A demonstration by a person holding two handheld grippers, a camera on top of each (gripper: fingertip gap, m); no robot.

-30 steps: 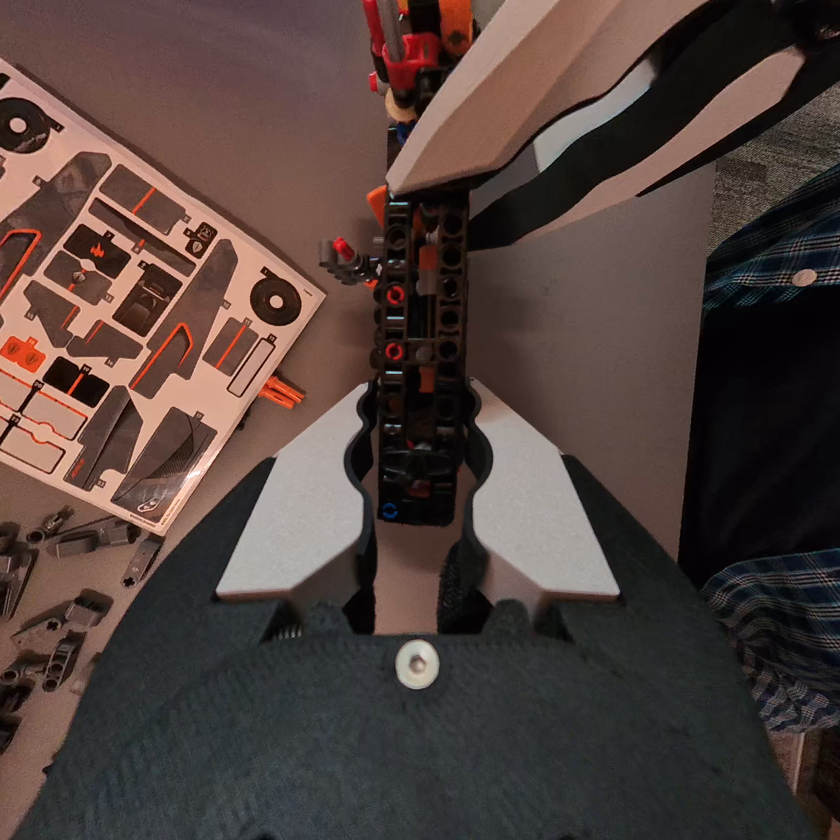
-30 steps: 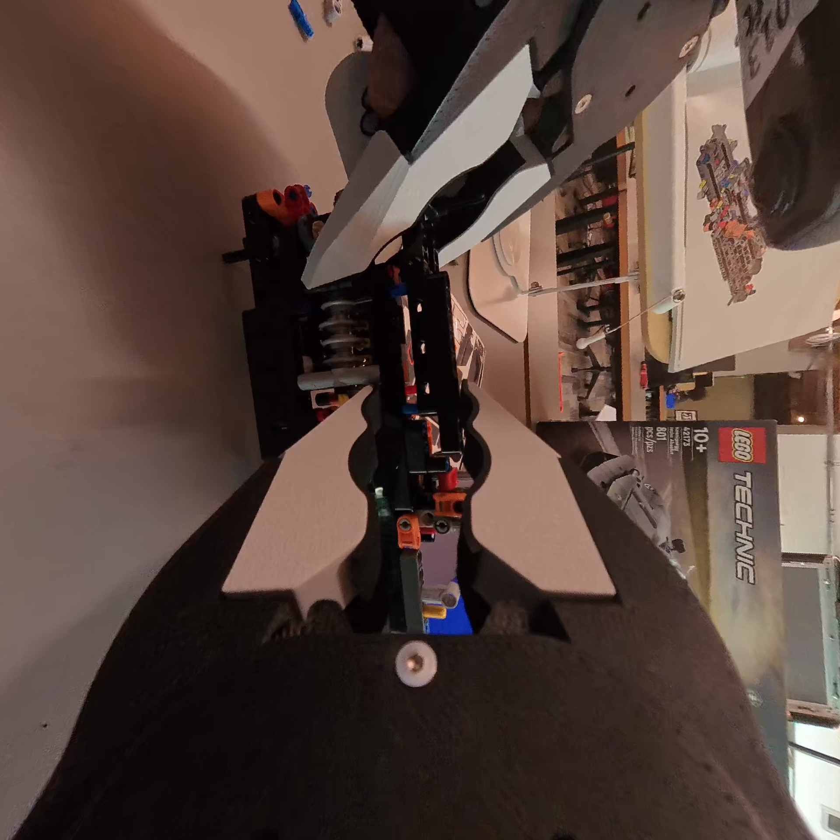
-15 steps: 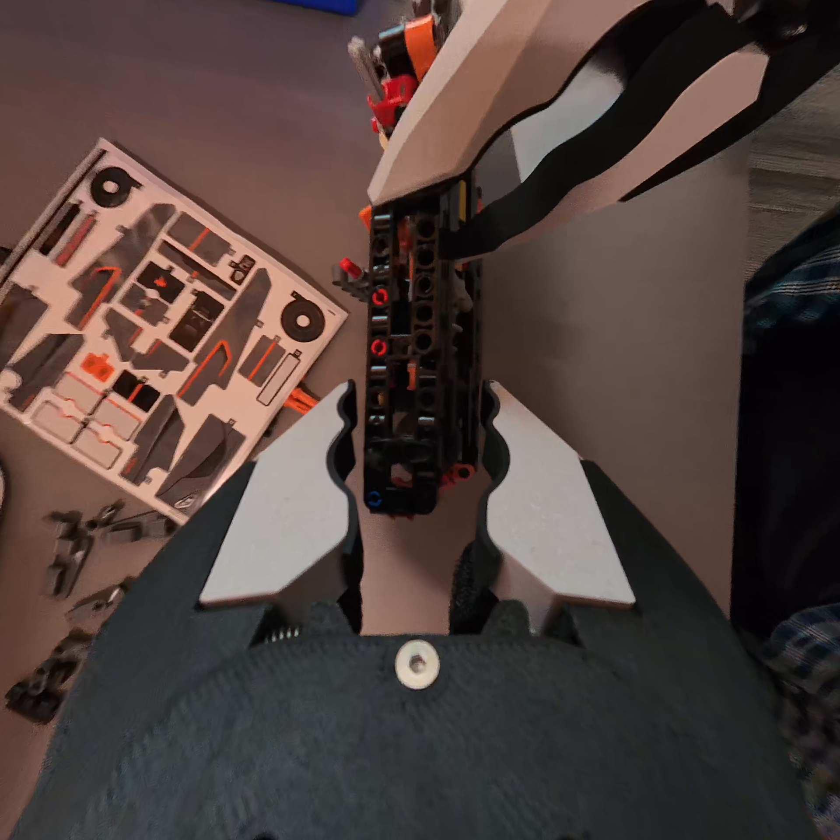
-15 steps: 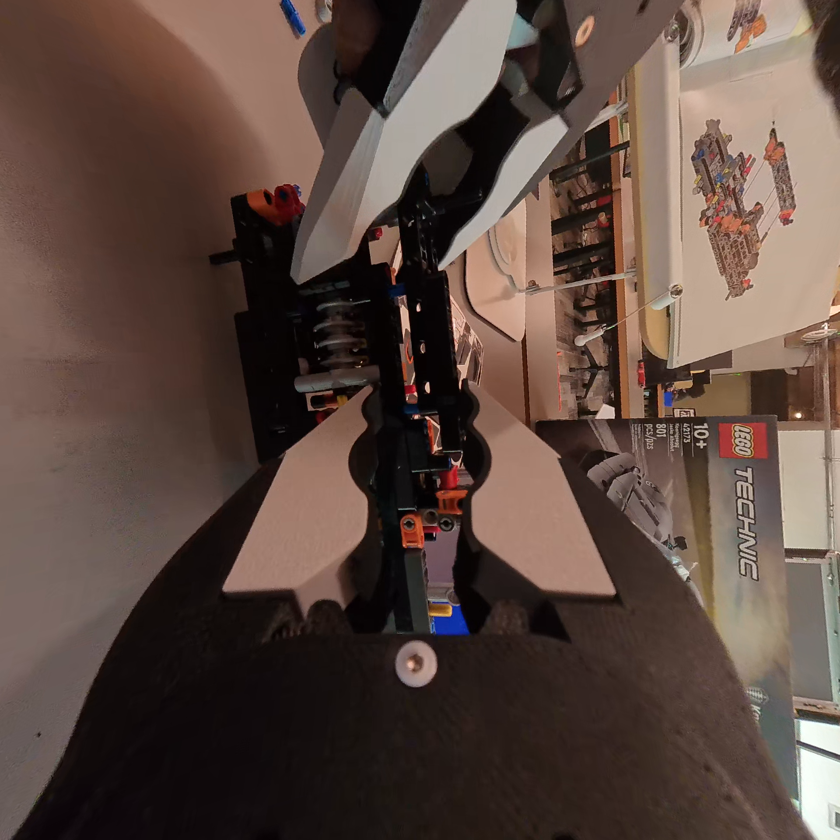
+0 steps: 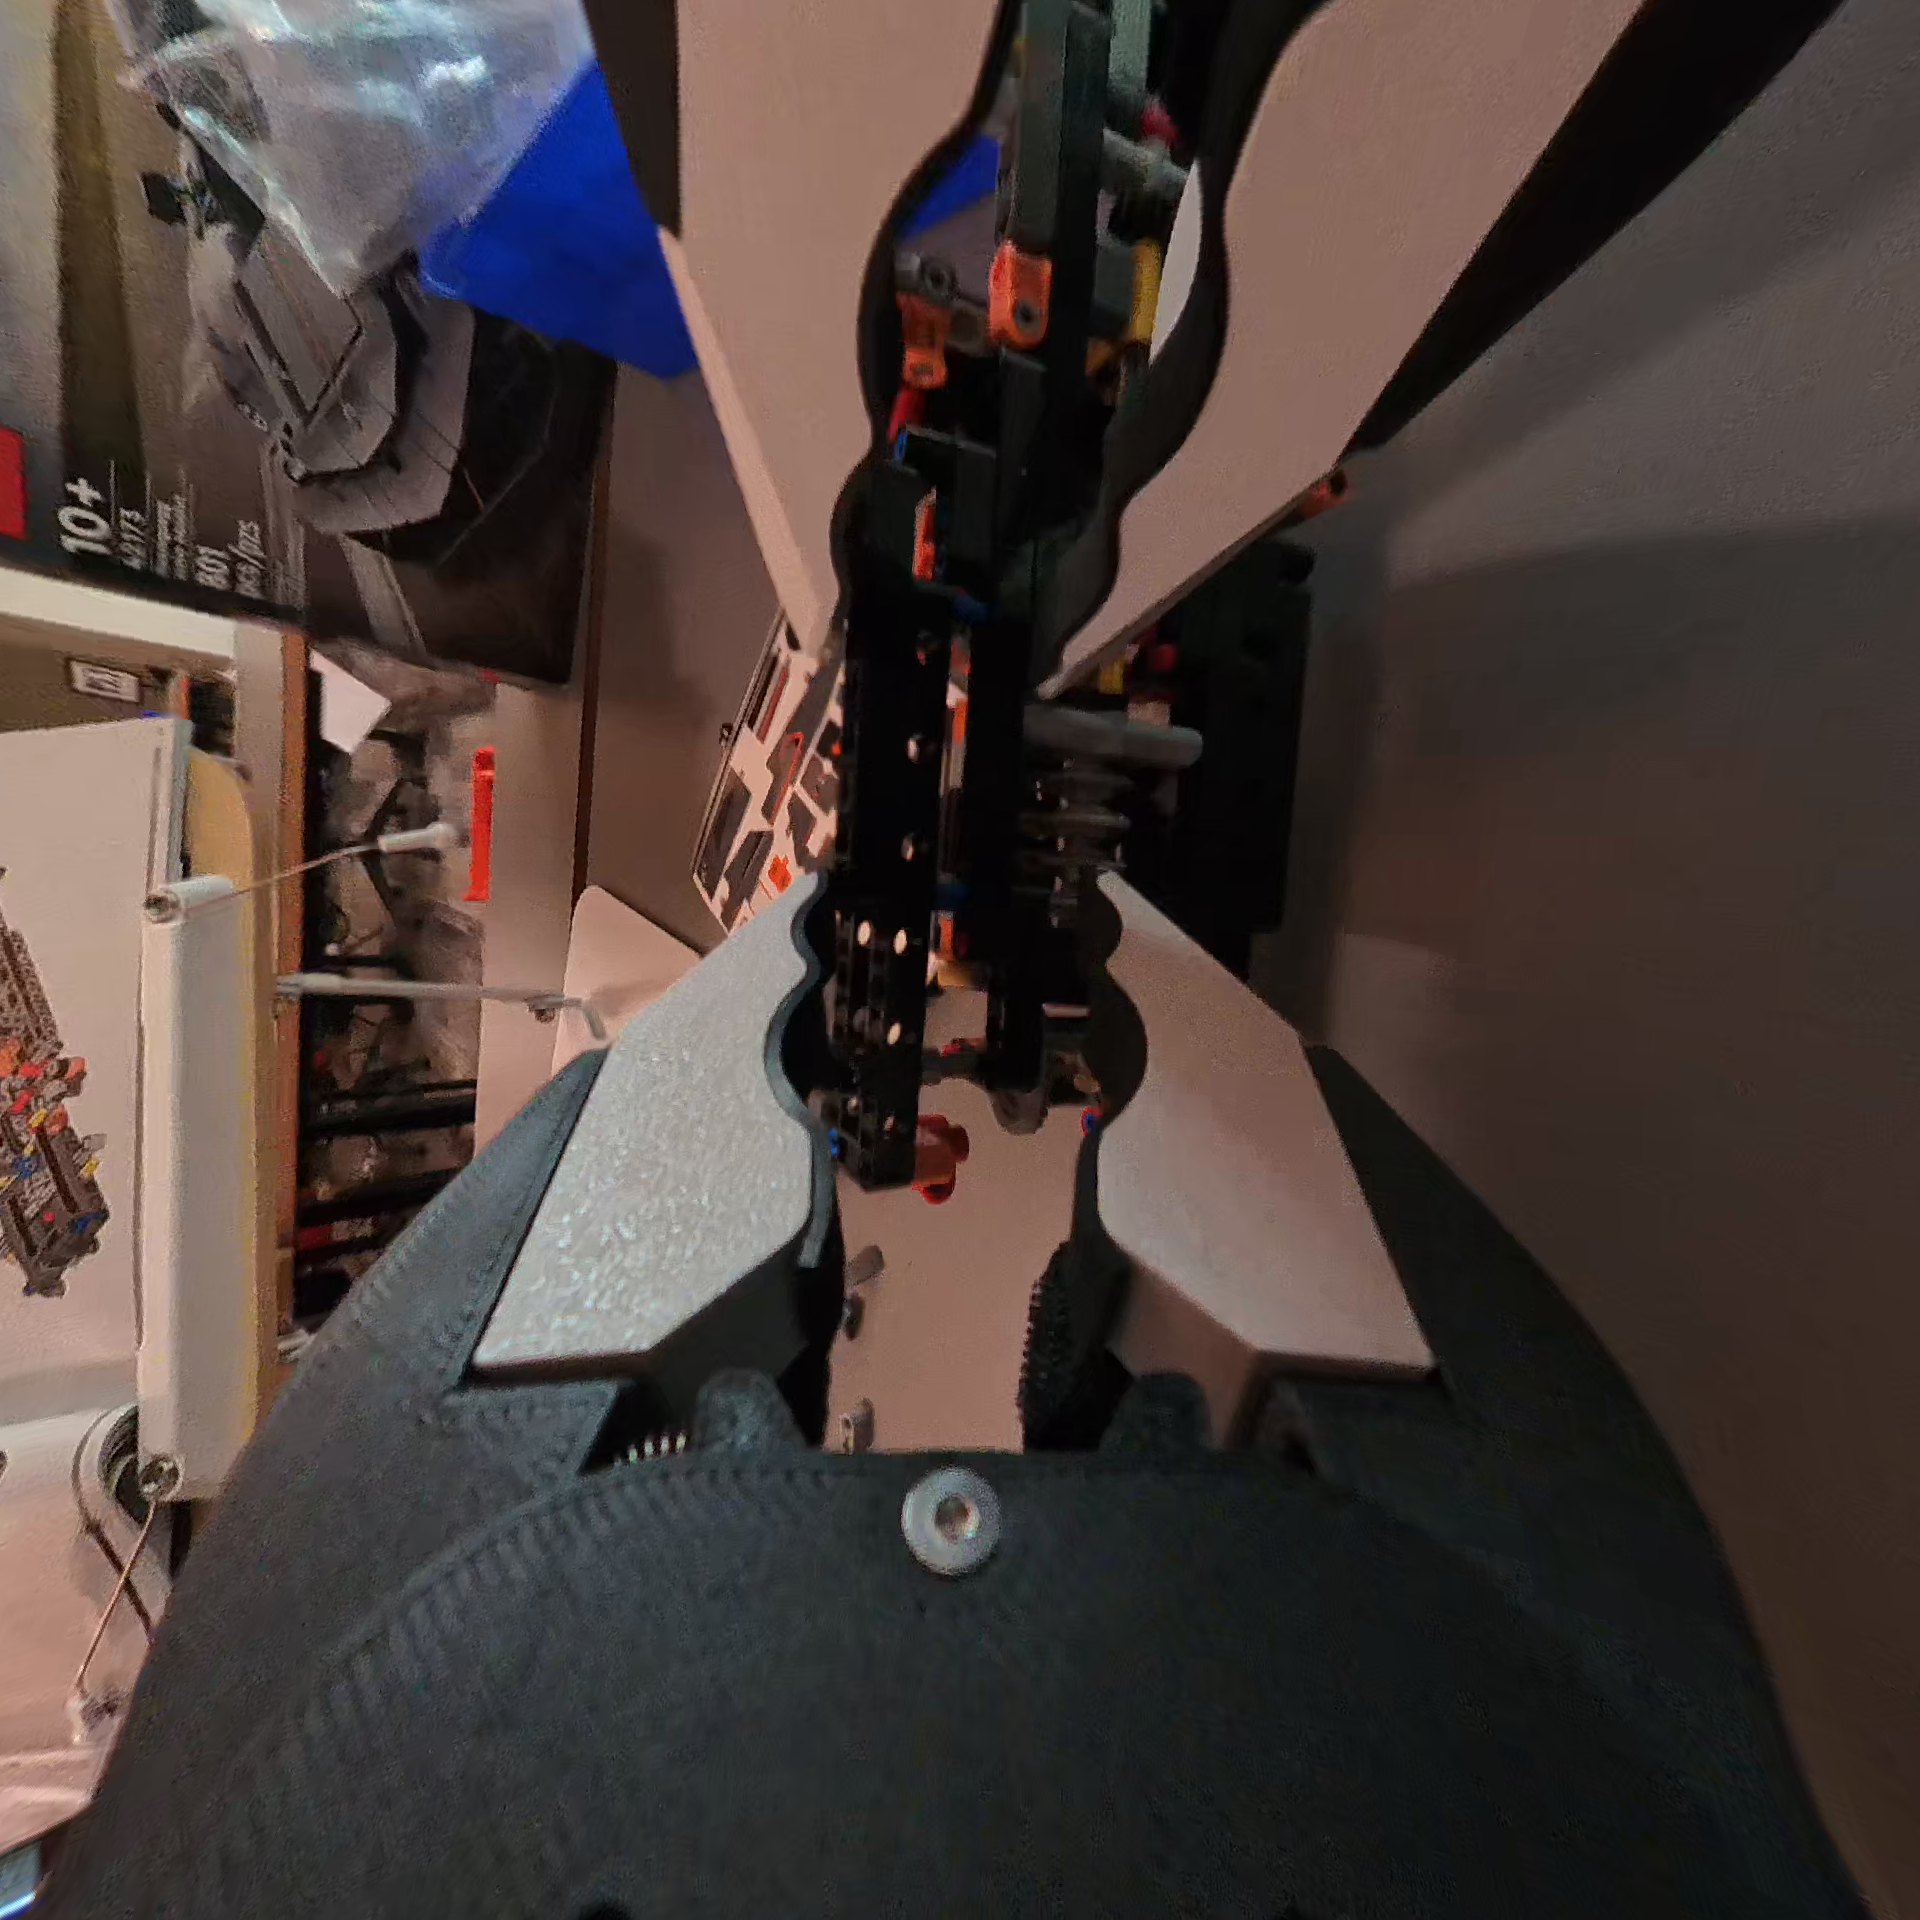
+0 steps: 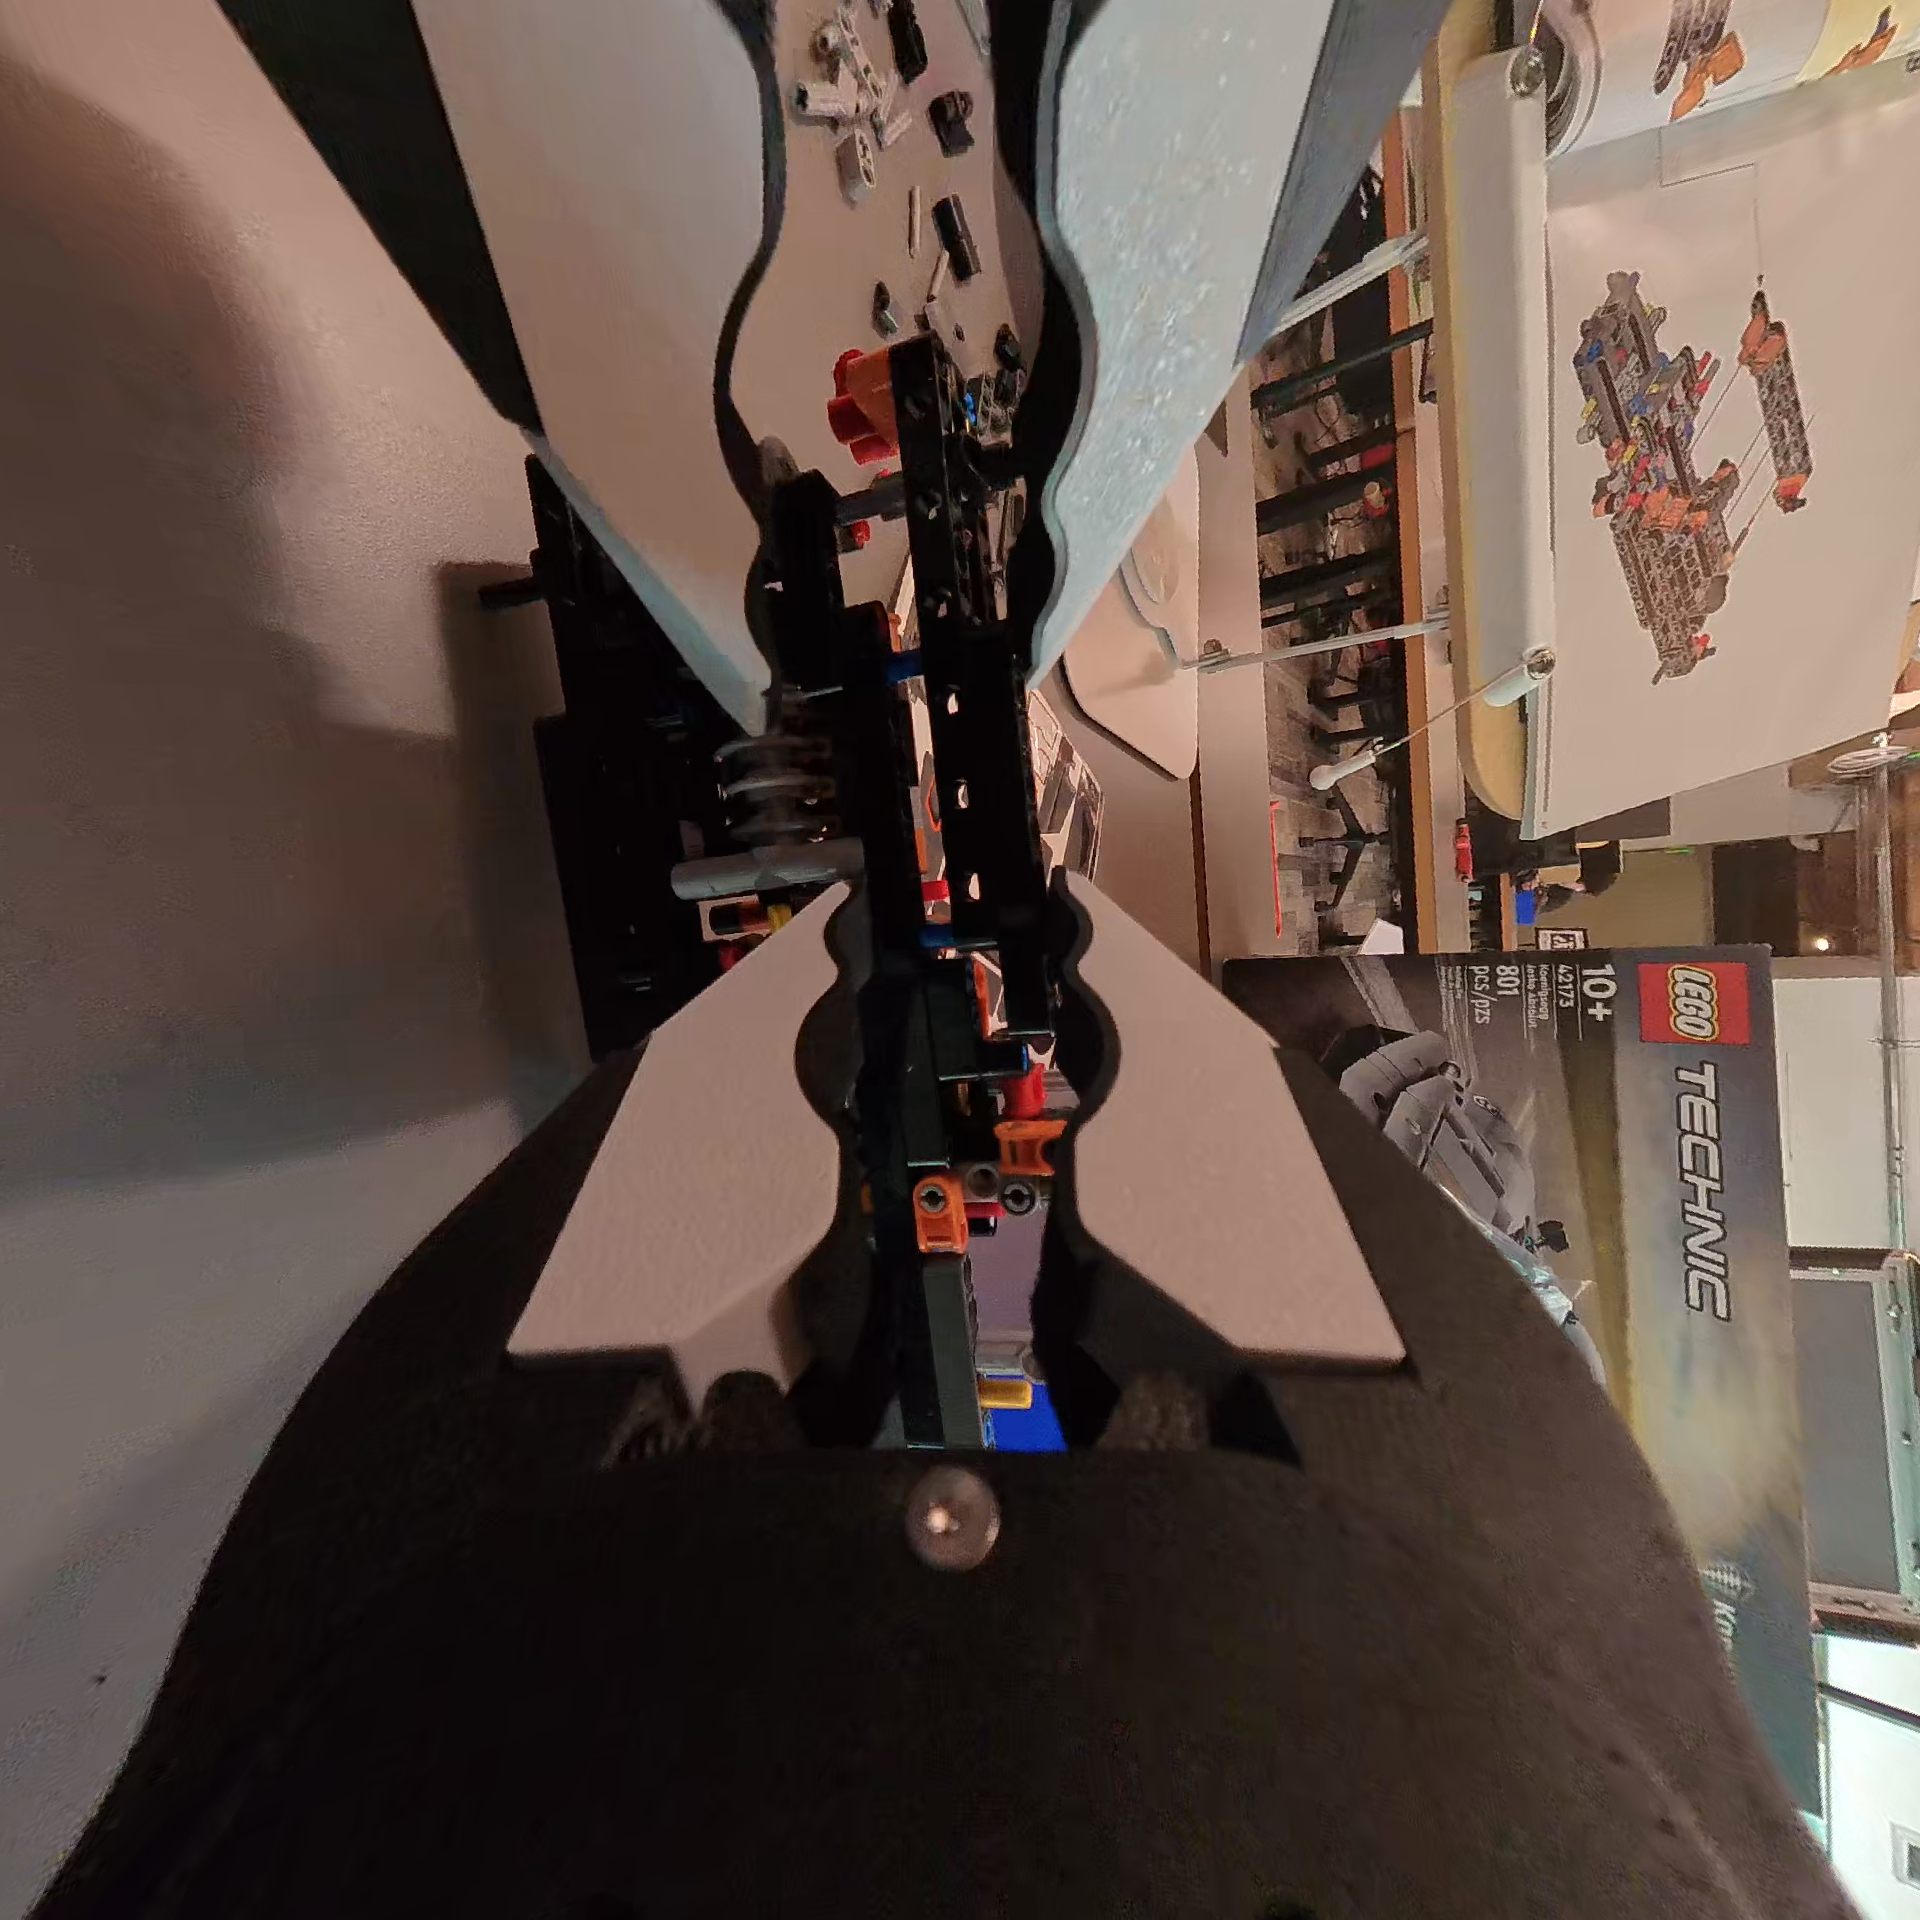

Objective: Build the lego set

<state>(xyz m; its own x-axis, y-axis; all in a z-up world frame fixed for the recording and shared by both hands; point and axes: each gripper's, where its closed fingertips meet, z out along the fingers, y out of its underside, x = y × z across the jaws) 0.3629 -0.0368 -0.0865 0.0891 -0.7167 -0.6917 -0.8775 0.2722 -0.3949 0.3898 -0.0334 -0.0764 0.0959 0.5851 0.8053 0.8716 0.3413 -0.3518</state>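
The right gripper (image 6: 951,904) is clamped on one end of the model (image 6: 977,748), a long black chassis of holed beams with orange, red and blue pins and a coil spring on one side. The beams run straight out from between its fingers. The left gripper (image 5: 956,935) faces it from the far end. Its fingers press on both sides of that end, one finger (image 5: 675,1122) flat against the outer black beam, the other (image 5: 1226,1122) touching the pins beside the spring. In the left wrist view, the right gripper (image 5: 935,655) closes in from the top over the orange connectors.

The model (image 5: 894,831) hangs between the two tools beside the grey worktop (image 5: 1610,935). Its widest black part is close to that surface, but I cannot tell whether it touches.

A sticker sheet (image 5: 769,790) lies on the worktop behind the model. Small loose parts (image 6: 883,156) are scattered farther along, seen between the left tool's fingers. The set's box (image 6: 1558,1195) stands at the worktop's edge. Beside the box, a stand holds the open manual (image 6: 1683,436), showing a drawing of the build. In the left wrist view, a clear plastic bag (image 5: 343,135) and something blue (image 5: 561,260) sit near the box (image 5: 260,416).
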